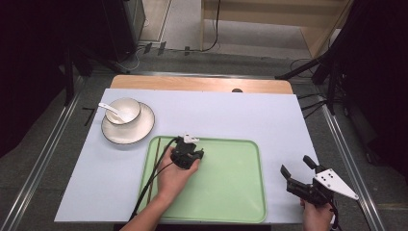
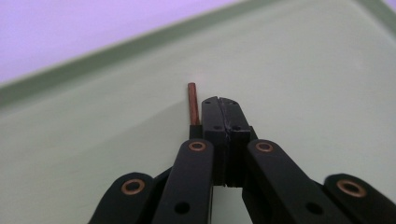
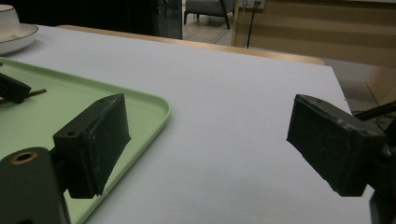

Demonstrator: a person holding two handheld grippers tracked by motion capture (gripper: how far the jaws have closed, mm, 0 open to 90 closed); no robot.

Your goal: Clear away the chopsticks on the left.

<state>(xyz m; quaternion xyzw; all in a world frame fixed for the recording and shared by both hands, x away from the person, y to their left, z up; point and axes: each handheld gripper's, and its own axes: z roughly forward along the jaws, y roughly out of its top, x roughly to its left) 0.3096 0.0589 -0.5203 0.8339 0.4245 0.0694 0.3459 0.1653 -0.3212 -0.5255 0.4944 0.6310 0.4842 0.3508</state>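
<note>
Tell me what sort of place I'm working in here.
Probably a lab or studio set up for recording, not a real dining room: black stands and cables ring the table, which holds just a tray and a bowl on a plate.

We see a white-covered counter (image 1: 240, 110); a green tray (image 1: 231, 192) at six o'clock, a saucer (image 1: 140, 132) at ten o'clock.

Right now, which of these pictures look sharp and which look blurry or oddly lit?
High view: evenly lit and fairly sharp on the tray, while the room around the table falls dark. Left gripper view: the shut left claw and the brown stick beside it are crisp, the tray rim behind soft. Right gripper view: the open right claw looms slightly soft, background dim.
</note>
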